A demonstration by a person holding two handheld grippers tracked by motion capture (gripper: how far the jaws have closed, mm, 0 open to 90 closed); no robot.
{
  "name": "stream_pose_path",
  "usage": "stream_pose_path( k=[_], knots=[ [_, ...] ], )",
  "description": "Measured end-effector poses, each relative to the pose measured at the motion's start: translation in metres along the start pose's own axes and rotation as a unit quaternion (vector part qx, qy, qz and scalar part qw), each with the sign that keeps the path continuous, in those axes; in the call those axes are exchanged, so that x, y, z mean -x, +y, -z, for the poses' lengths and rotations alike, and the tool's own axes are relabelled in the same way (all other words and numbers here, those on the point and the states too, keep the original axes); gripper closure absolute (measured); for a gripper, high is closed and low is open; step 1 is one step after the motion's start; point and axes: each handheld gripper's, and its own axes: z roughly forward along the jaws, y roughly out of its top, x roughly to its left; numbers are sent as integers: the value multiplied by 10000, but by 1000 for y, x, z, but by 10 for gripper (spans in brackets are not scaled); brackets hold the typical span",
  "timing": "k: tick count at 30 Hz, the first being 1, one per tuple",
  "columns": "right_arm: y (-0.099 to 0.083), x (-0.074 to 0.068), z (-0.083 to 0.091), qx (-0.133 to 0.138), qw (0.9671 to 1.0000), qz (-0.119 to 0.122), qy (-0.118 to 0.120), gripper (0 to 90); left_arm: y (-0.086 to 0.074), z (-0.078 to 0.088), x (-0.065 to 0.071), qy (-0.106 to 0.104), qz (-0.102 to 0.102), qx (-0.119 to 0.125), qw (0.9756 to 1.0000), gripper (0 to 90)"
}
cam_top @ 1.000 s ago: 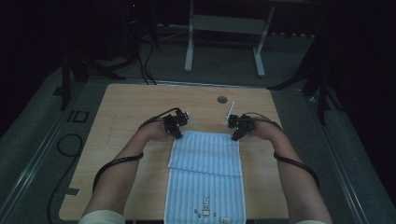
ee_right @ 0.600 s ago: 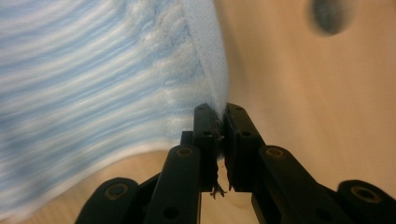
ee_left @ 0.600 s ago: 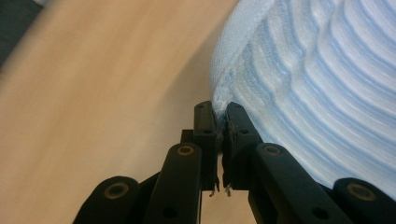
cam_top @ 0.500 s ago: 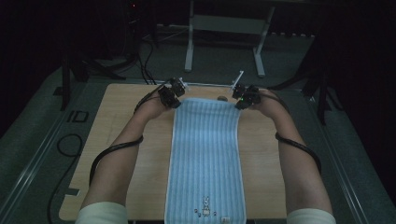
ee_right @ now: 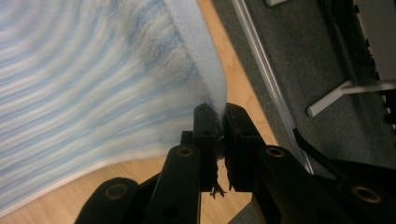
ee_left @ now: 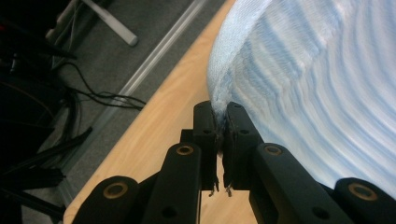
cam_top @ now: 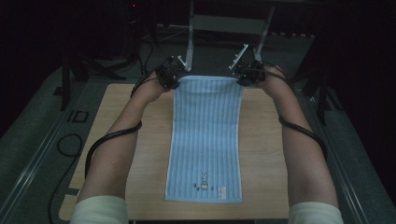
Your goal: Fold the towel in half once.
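A light blue striped towel [cam_top: 206, 140] hangs stretched out over the wooden table [cam_top: 140, 116], its near end with a small printed mark resting close to the front edge. My left gripper [cam_top: 175, 80] is shut on the towel's far left corner, held up above the table's far edge. My right gripper [cam_top: 240, 78] is shut on the far right corner at the same height. In the left gripper view the jaws pinch the towel's [ee_left: 299, 74] bunched corner at my left gripper [ee_left: 220, 121]. The right gripper view shows the towel [ee_right: 93, 74] clamped likewise in my right gripper [ee_right: 219, 119].
Both forearms reach along either side of the towel, with black cables [cam_top: 107, 140] looping off them. Beyond the table stand white metal frame legs [cam_top: 189, 51] on grey carpet. Dark stands and cables [cam_top: 70, 79] sit at the far left.
Both grippers have risen and moved away toward the table's far edge with the towel corners. The folded towel has opened out to its full length.
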Motion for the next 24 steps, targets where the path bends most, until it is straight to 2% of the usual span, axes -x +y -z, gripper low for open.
stream_pose_path(
  k=[1, 2, 4, 5, 6, 9, 10, 12, 14, 15, 17, 19, 20, 22, 23, 24],
  knots=[
    [-2, -5, -4, 10, 10000, 28, 85, 838, -5, -2, 3, -127, -86, -47, 9999, 847],
    [-5, -12, -9, -52, 9999, 87, 97, 838, -11, -3, 8, -159, -118, -55, 9998, 845],
    [-11, -26, -17, -174, 9993, 294, 168, 837, -22, -5, 16, -360, -155, -65, 9992, 845],
    [-15, -34, -19, -195, 9989, 395, 173, 837, -28, -4, 20, -413, -151, 22, 9990, 845],
    [-18, -41, -21, -198, 9987, 419, 219, 837, -33, -4, 23, -527, -55, 61, 9986, 845],
    [-31, -63, -21, -112, 9979, 519, 373, 836, -49, 1, 35, -725, -72, 152, 9972, 845],
    [-36, -69, -20, -99, 9978, 528, 385, 837, -55, 4, 41, -774, -134, 202, 9967, 845],
    [-44, -82, -16, -90, 9972, 615, 413, 836, -64, 11, 51, -941, -238, 240, 9950, 845],
    [-52, -94, -8, 5, 9969, 693, 385, 836, -74, 19, 61, -988, -358, 302, 9940, 844],
    [-55, -99, -3, 43, 9966, 718, 397, 836, -74, 19, 61, -988, -358, 302, 9940, 844],
    [-62, -112, 8, 198, 9960, 790, 379, 836, -86, 29, 74, -1076, -408, 367, 9927, 844],
    [-69, -125, 17, 263, 9947, 919, 377, 836, -90, 33, 79, -1063, -455, 404, 9925, 844],
    [-73, -131, 22, 296, 9942, 956, 392, 836, -96, 39, 87, -1114, -490, 465, 9915, 844],
    [-80, -142, 30, 378, 9939, 956, 387, 835, -102, 46, 98, -1072, -636, 506, 9909, 841],
    [-80, -142, 30, 378, 9939, 956, 387, 835, -102, 46, 98, -1072, -636, 506, 9909, 839],
    [-88, -154, 35, 438, 9934, 937, 489, 836, -110, 51, 109, -1162, -759, 531, 9889, 839]
  ],
)
